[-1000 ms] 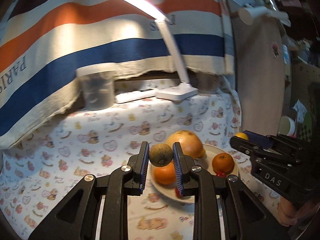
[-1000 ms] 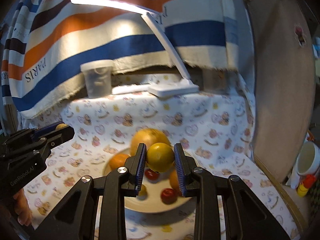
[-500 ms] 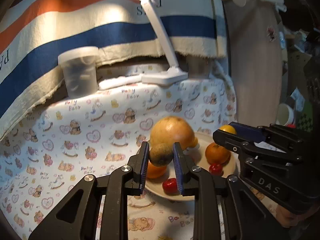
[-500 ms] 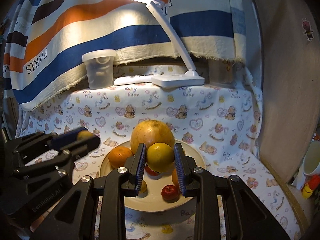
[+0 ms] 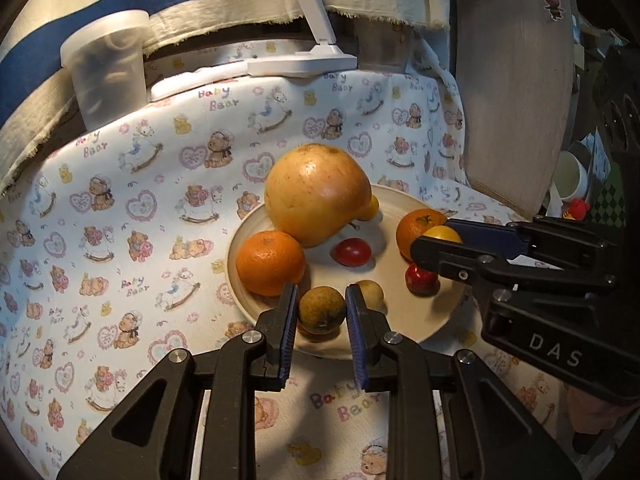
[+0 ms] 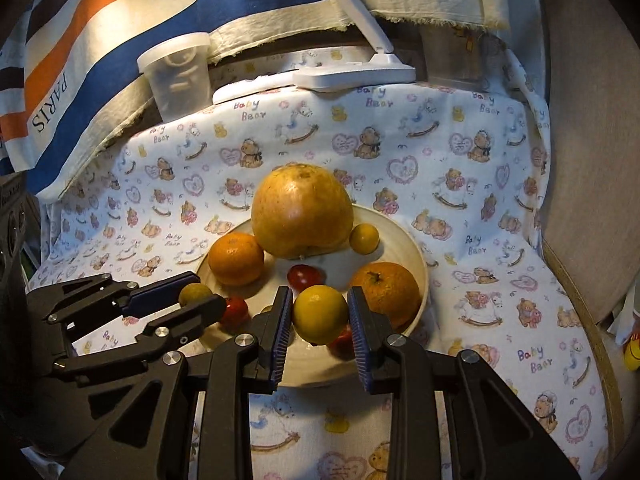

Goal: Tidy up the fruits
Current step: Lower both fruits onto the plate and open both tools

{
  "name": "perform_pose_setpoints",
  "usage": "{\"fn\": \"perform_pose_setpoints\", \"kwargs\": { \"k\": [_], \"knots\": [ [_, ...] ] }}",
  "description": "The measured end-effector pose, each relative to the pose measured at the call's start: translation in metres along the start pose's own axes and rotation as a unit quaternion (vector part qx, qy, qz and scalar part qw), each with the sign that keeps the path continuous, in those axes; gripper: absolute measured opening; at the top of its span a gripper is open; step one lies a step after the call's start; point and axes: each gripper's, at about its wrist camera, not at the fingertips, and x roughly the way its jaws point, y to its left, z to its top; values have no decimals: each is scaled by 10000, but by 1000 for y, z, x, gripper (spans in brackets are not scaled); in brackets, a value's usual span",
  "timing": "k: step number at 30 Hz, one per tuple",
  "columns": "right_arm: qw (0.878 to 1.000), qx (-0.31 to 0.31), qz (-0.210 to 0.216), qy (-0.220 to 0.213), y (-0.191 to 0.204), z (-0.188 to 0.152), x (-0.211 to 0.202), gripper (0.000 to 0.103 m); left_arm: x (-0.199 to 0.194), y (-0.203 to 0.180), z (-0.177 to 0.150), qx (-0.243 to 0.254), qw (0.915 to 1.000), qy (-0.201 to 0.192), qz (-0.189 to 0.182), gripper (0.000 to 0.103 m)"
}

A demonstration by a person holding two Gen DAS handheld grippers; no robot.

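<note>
On the cloth [image 6: 460, 168] sat 1 plate [image 6: 404, 236] holding 1 pomelo [image 6: 302, 212], 2 oranges [image 6: 236, 258], 1 small yellow fruit [image 6: 364, 239] and 3 red fruits [image 5: 352, 252]. The left gripper [image 5: 322, 316] pinched a brownish fruit [image 5: 322, 310]; the right gripper [image 6: 320, 314] clamped a lemon [image 6: 320, 312], both over the plate's near rim. Behind stood 1 lamp [image 6: 356, 70] and 1 tub [image 6: 176, 74].

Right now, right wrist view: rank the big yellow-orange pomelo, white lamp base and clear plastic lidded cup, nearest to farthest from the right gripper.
1. Big yellow-orange pomelo: on the plate, just beyond the right gripper.
2. White lamp base and clear plastic lidded cup: both at the back edge, base right, cup left; too close to call.
</note>
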Motion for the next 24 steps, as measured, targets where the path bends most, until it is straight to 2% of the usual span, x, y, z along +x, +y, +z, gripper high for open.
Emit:
{"fn": "perform_pose_setpoints", "kwargs": {
  "k": [10, 11, 13, 15, 17, 22, 23, 24],
  "knots": [
    [9995, -94, -108, 295, 3, -4, 10, 29, -1, 5, 2, -47, 9999, -75, 99, 23],
    [9995, -88, -135, 287, 2, -4, 9, 29, -1, 5, 2, -26, 9999, -77, 110, 26],
    [9995, -75, -160, 249, 1, -3, 8, 29, -1, 5, 2, -13, 9999, -63, 138, 39],
    [9996, -60, -153, 240, 0, -3, 8, 29, -2, 6, 2, -55, 9997, -111, 189, 57],
    [9996, -45, -148, 248, 0, -3, 8, 29, -5, 9, 2, -138, 9993, -201, 266, 64],
    [9996, -34, -157, 234, -1, -3, 8, 31, -5, 17, 3, -282, 9986, -219, 384, 66],
    [9996, -31, -158, 224, -1, -2, 7, 34, -5, 18, 3, -309, 9985, -214, 397, 66],
    [9996, -31, -172, 202, -1, -2, 7, 45, -5, 20, 3, -337, 9983, -218, 413, 66]
  ]
}}
